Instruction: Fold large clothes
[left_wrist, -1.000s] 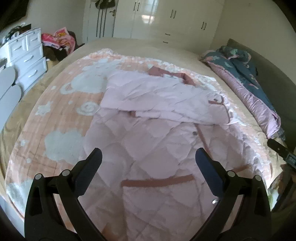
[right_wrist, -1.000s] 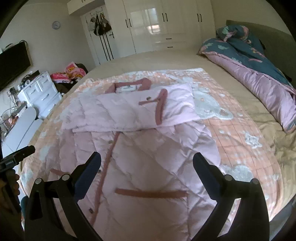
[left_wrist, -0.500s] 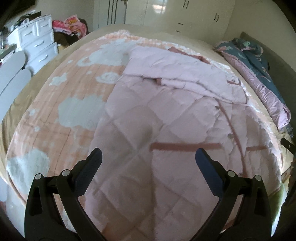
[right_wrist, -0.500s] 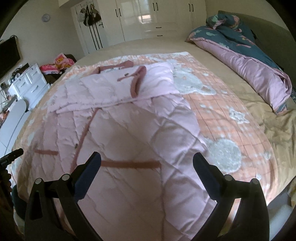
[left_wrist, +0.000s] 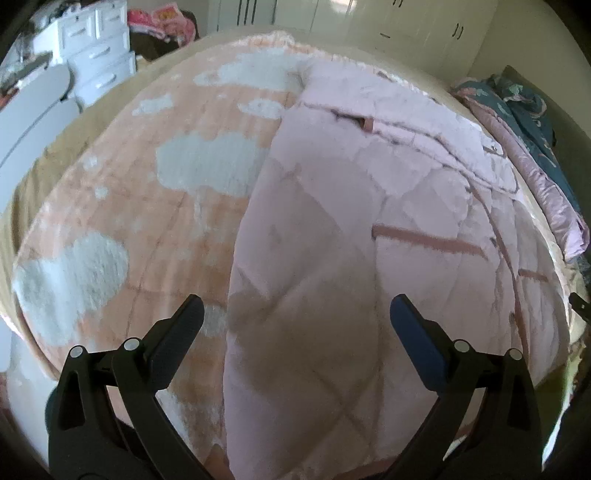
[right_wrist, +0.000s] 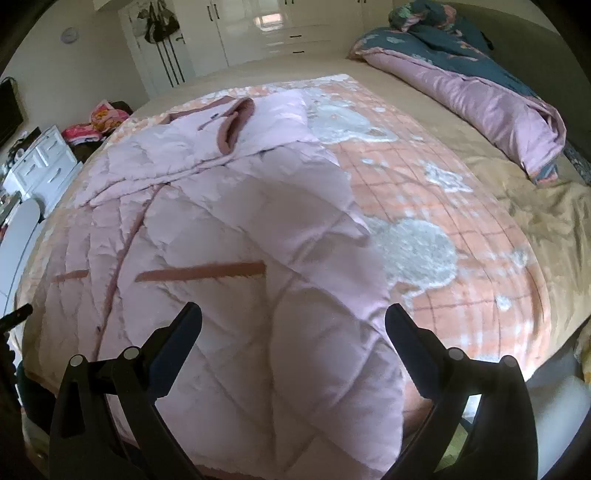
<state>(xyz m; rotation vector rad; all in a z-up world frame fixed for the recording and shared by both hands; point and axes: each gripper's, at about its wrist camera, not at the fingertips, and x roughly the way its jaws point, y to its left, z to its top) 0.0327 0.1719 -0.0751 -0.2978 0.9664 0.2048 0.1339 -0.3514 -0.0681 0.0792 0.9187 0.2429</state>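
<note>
- Left wrist view: left gripper (left_wrist: 296, 308) spread wide, nothing between the fingers; it hovers over the near hem of the quilted pink coat (left_wrist: 362, 258), with the coat's left edge running up between the fingertips.
- Right wrist view: right gripper (right_wrist: 293, 314) also spread wide and empty, over the coat's (right_wrist: 229, 236) near right corner; the right side edge sits just inside the right finger.
- Coat lies flat on the peach fleece blanket (right_wrist: 461, 206), front up, sleeves folded across the chest, collar at the far end.
- No readable brand or writing; a small label near the collar is too blurred to read.
- Coat: diamond-quilted, puffy, pale pink with dusty-rose trim: pocket strips (right_wrist: 201, 273), placket line, sleeve cuff (right_wrist: 236, 125).
- Blanket: fuzzy, peach grid with white cloud shapes.
- Rumpled duvet (right_wrist: 480, 85), teal and mauve, well apart at the bed's right side.
- White drawer unit (left_wrist: 99, 55) beside the bed on the left.
</note>
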